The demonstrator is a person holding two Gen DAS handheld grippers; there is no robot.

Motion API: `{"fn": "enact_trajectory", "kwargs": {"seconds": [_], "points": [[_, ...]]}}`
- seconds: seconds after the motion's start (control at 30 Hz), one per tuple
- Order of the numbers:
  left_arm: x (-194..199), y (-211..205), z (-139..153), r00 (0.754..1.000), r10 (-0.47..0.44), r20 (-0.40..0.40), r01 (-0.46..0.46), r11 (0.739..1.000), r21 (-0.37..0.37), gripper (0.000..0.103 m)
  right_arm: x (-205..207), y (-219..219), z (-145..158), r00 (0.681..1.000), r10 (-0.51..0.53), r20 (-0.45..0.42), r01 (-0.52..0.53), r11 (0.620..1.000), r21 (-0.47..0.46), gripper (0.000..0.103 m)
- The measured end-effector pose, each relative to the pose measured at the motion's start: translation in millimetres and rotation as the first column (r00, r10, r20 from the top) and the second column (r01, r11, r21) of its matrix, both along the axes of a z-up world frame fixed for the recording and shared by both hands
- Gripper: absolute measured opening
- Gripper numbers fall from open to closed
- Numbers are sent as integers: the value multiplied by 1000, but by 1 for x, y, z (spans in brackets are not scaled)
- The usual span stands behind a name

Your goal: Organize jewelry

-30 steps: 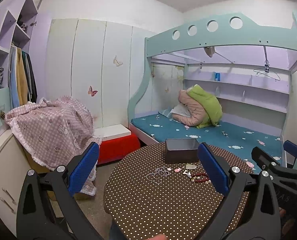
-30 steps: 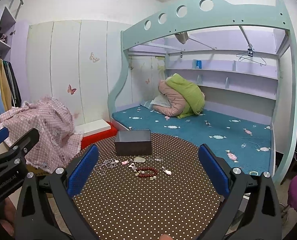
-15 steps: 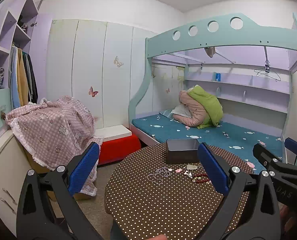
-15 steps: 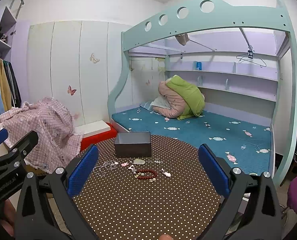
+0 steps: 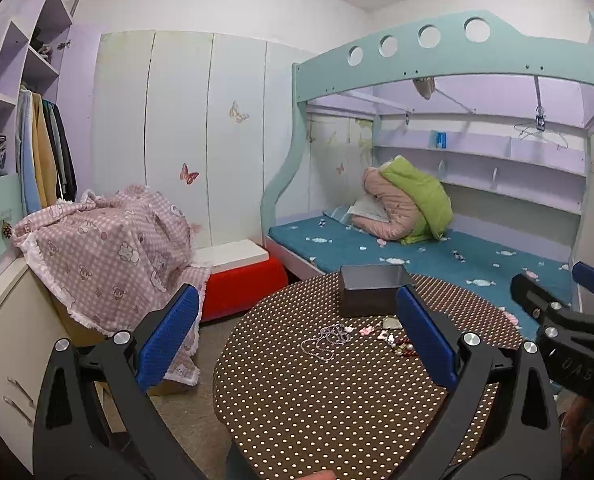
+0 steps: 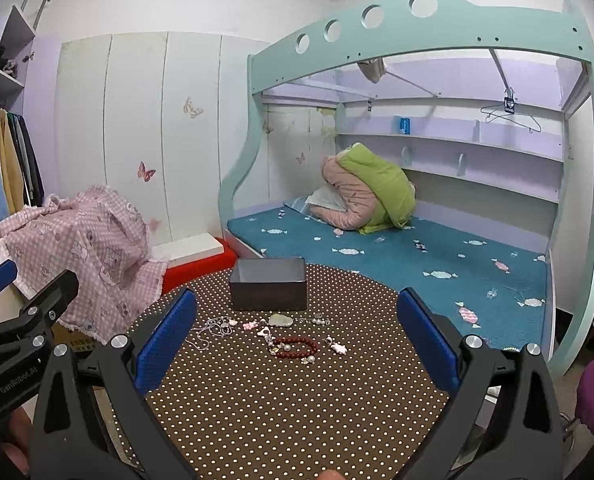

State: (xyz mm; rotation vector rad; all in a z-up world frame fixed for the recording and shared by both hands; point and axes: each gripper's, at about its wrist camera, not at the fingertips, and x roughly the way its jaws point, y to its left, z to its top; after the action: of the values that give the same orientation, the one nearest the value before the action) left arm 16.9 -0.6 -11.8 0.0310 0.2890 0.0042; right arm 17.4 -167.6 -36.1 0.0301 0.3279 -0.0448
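Both grippers, left gripper [image 5: 297, 336] and right gripper [image 6: 297, 336], hover wide open, holding nothing. The red bead bracelet [image 6: 295, 347] lies ahead between the right gripper's fingers, before the dark box [image 6: 268, 290].

This is a child's bedroom in a home. From where I stand, a mint-green bunk bed [image 6: 417, 32] fills the room from twelve to three o'clock, its lower mattress [image 6: 397, 256] covered in a teal sheet printed with candies, and a bundled pink and green quilt [image 6: 365, 196] sits in the far corner. Lavender shelves [image 6: 477, 140] run along the wall behind the bed, and a wire hanger [image 6: 511, 114] dangles under the top bunk. At eleven o'clock stand white wardrobe doors [image 5: 177, 140] dotted with butterfly stickers. At nine o'clock clothes [image 5: 45, 152] hang in an open closet, beside a pink checked blanket [image 5: 113, 252]. A round desk [image 6: 297, 400] in a polka-dot cloth sits nearest.
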Motion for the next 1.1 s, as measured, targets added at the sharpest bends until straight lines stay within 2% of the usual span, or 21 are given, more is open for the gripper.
{"fn": "enact_trajectory", "kwargs": {"seconds": [0.27, 0.47, 0.7, 0.9, 1.03, 1.1], "points": [[44, 7, -28, 998, 17, -55, -17, 1000, -3, 98, 37, -9, -18, 998, 6, -58, -7, 1000, -16, 96], [103, 4, -72, 985, 25, -171, -23, 1000, 11, 98, 79, -25, -50, 983, -2, -181, -4, 999, -32, 96], [182, 2, -126, 936, 31, -350, -14, 999, 50, 98, 123, -44, -92, 938, -17, -345, 19, 1000, 3, 96], [236, -13, -154, 893, 18, -450, 28, 995, 95, 98, 151, -52, -103, 909, -9, -417, 17, 1000, 14, 96], [260, -18, -170, 856, -7, -517, 64, 994, 92, 98, 167, -61, -111, 889, -12, -457, 26, 999, 25, 96], [266, -26, -174, 846, -27, -533, 87, 992, 88, 98, 173, -66, -113, 882, -13, -470, 30, 999, 28, 96]]}}
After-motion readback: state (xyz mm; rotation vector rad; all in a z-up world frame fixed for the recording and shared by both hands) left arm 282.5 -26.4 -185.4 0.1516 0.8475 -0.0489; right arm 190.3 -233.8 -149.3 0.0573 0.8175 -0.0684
